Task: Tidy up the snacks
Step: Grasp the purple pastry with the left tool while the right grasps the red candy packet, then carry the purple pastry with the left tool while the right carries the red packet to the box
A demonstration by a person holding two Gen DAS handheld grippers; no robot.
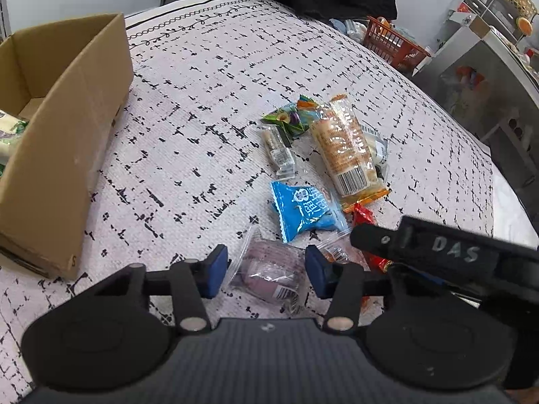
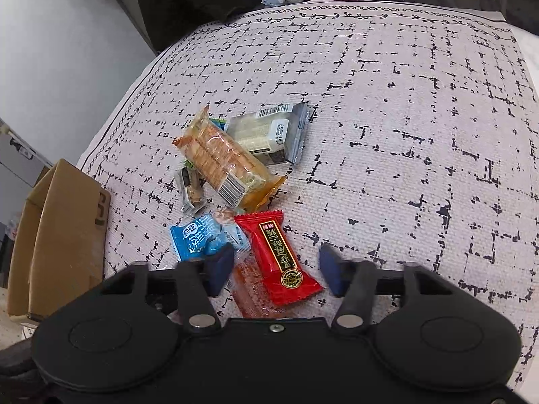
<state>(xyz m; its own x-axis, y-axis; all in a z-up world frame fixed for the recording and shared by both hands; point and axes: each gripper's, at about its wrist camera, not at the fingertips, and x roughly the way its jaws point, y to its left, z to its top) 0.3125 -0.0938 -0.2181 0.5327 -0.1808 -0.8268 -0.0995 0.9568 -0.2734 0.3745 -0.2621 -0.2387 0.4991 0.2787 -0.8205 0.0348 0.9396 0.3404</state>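
1. Snacks lie heaped in a loose pile near the middle of a cloth-covered table point(image 2: 404, 101), within reach of both grippers; a cardboard box point(image 1: 67, 134) stands open-topped at the left, apparently the place they are bound for, with one packet already visible inside at the frame's edge.

2. The left gripper point(image 1: 266, 271) is poised low over a purple bun point(image 1: 269, 272) in clear wrap, its blue pads wide apart and set one to each side of the packet. Whether the pads touch the wrapper cannot be told; nothing is clamped yet.

3. The right gripper point(image 2: 276, 271) hangs open just as wide above a red bar point(image 2: 278, 256), which lies partly over an orange pack point(image 2: 252, 289). It holds nothing, and the red bar sits slantwise between its fingers.

4. A blue pouch point(image 1: 306, 210) rests just beyond both tools, beside a long cracker pack point(image 1: 347, 148) that lies across a pale wafer pack point(image 2: 269, 131). A green sweet point(image 1: 289, 118) and a slim stick point(image 1: 278, 149) sit at the far left of the heap.

5. Judging by the spread, each gripper is lined up for its own pick, the nearest packets first.
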